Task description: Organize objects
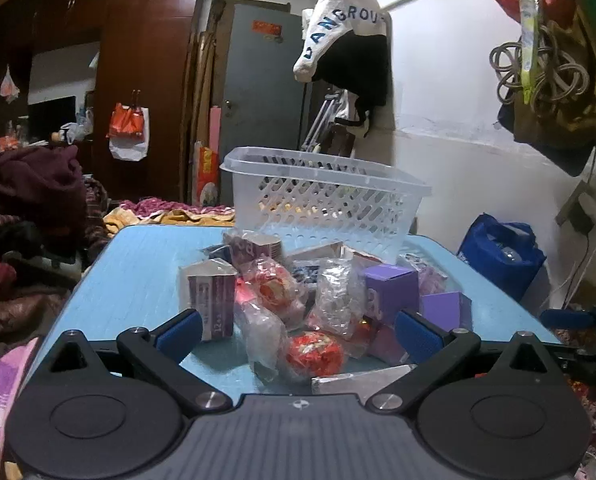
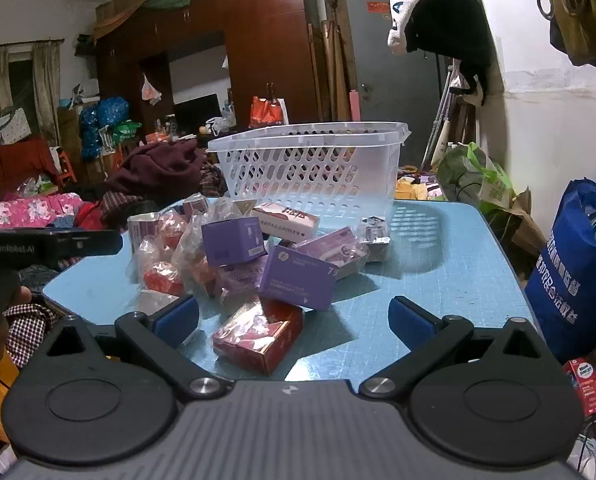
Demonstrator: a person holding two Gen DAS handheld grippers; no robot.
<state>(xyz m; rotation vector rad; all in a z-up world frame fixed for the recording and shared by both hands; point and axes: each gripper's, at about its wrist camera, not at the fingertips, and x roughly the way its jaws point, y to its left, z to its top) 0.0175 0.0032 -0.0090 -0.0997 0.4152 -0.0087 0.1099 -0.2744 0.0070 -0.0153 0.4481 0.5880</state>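
Note:
A pile of small items lies on a light blue table (image 1: pixel 138 280): purple boxes (image 1: pixel 392 286), clear-wrapped red sweets (image 1: pixel 314 354) and a purple-white carton (image 1: pixel 210 300). A clear plastic basket (image 1: pixel 322 200) stands behind the pile. My left gripper (image 1: pixel 298 334) is open and empty, its fingers on either side of the near end of the pile. In the right wrist view the basket (image 2: pixel 310 168) is at the far side, with purple boxes (image 2: pixel 298 278) and a red wrapped box (image 2: pixel 258 334) in front. My right gripper (image 2: pixel 294 320) is open and empty around the red box.
The left gripper's body (image 2: pixel 46 246) shows at the left edge of the right wrist view. A blue bag (image 2: pixel 578 272) stands right of the table. Clothes and bedding (image 1: pixel 30 208) lie to the left. A wardrobe (image 1: pixel 146 60) and door are behind.

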